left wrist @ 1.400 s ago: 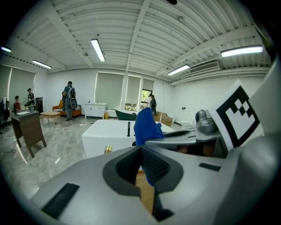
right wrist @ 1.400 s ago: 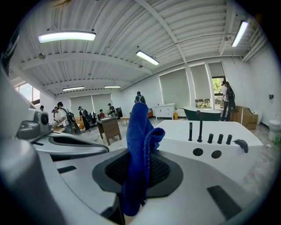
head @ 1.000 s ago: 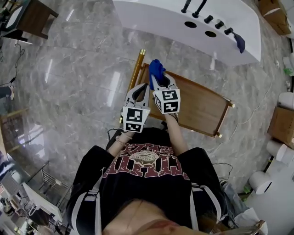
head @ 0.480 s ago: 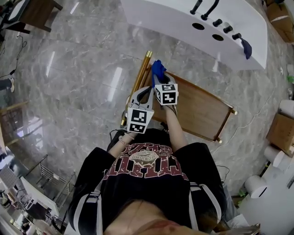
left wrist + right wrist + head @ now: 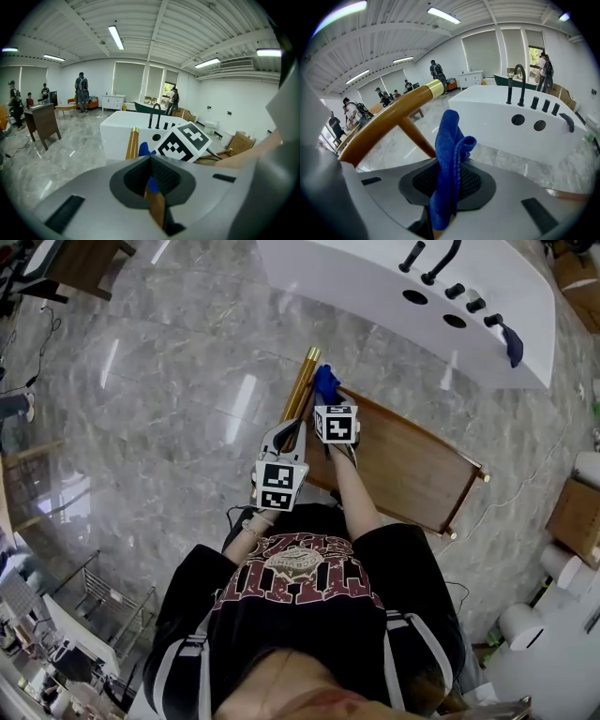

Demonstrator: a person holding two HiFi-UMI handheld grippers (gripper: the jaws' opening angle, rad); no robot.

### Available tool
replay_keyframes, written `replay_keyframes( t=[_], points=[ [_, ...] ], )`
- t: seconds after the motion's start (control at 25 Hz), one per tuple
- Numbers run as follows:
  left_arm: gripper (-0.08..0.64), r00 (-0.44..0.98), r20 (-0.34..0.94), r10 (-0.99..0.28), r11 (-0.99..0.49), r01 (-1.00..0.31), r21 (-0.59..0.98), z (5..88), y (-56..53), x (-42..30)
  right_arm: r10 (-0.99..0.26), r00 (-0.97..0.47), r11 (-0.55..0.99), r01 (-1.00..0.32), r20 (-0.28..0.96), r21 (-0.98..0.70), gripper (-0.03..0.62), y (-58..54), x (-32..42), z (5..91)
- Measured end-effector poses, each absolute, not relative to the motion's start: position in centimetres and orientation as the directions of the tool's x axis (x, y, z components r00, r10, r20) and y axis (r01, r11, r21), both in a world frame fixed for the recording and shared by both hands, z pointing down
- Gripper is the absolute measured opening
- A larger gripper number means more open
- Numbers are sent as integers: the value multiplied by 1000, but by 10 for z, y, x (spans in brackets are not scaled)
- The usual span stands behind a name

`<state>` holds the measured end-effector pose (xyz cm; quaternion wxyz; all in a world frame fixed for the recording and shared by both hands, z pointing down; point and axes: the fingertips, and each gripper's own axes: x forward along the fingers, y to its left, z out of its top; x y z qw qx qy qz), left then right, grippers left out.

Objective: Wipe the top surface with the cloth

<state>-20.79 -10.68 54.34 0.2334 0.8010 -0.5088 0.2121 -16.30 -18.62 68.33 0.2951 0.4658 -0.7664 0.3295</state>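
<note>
The wooden top (image 5: 408,465) lies below me, with a gold-tipped rail (image 5: 302,381) along its left end. My right gripper (image 5: 328,401) is shut on a blue cloth (image 5: 324,382) at the top's far left corner, next to that rail. In the right gripper view the cloth (image 5: 449,159) stands up out of the shut jaws (image 5: 446,192), and the rail (image 5: 393,117) runs just behind it. My left gripper (image 5: 285,435) hangs at the top's left edge, nearer to me, jaws together and holding nothing. From it I see the rail (image 5: 132,143) and the cloth (image 5: 143,150).
A white bathtub (image 5: 394,292) with black taps (image 5: 441,259) stands beyond the wooden top, and a dark cloth (image 5: 512,343) hangs on its rim. Cardboard boxes (image 5: 572,507) sit at the right. A cable (image 5: 516,486) trails over the marble floor. People stand far off (image 5: 82,91).
My right gripper has carried the blue cloth a little farther away, toward the far left corner by the rail. The left gripper has hardly moved.
</note>
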Motion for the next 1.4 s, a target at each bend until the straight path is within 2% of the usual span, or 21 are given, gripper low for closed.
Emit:
replay_keyframes(
  t=[0.44,1.4],
  points=[
    [48,377,615,-693,-371,-917,145,558,-105,-214,-518,-304,383,-918,799,-101,89,-189,-167,700],
    [48,333,661,-673,-388,-919,67,569,-100,-212,-527,-311,380,-919,791,-108,89,-180,-140,702]
  ],
)
